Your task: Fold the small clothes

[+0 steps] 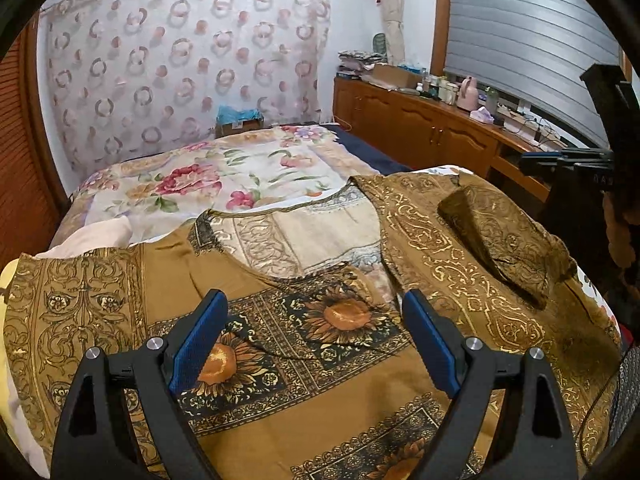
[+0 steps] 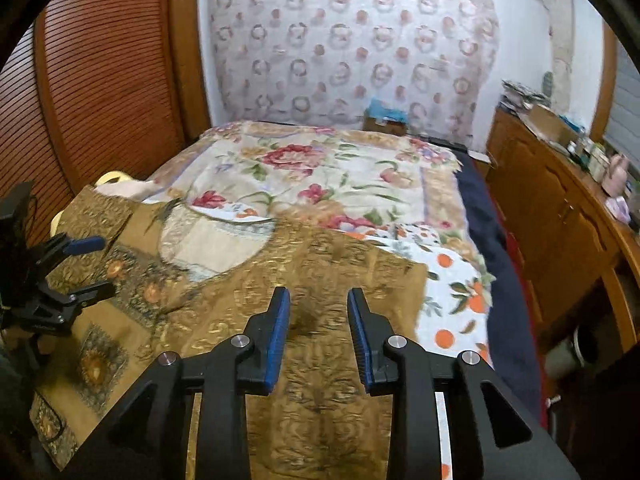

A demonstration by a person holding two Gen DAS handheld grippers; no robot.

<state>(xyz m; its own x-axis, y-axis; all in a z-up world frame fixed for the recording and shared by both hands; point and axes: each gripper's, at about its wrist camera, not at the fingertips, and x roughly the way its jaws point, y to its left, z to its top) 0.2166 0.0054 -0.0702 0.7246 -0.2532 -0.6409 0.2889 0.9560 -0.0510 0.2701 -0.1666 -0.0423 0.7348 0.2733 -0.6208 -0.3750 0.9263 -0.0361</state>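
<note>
A brown and gold top with sunflower print (image 1: 312, 320) lies spread on the bed, its neckline toward the far side. One sleeve (image 1: 504, 240) is folded in over the right part of the body. My left gripper (image 1: 316, 308) is open and empty, hovering just above the garment's chest. It also shows at the left of the right wrist view (image 2: 92, 264). My right gripper (image 2: 318, 308) is open and empty above the right side of the top (image 2: 320, 280). It shows at the right edge of the left wrist view (image 1: 568, 158).
The bed is covered by a floral sheet (image 2: 320, 172) with a navy blanket (image 2: 492, 248) along its right edge. A wooden cabinet (image 1: 420, 124) with bottles and boxes runs along the right wall. A wooden slatted door (image 2: 100, 80) stands at the left. A pale pillow (image 1: 100, 236) lies left.
</note>
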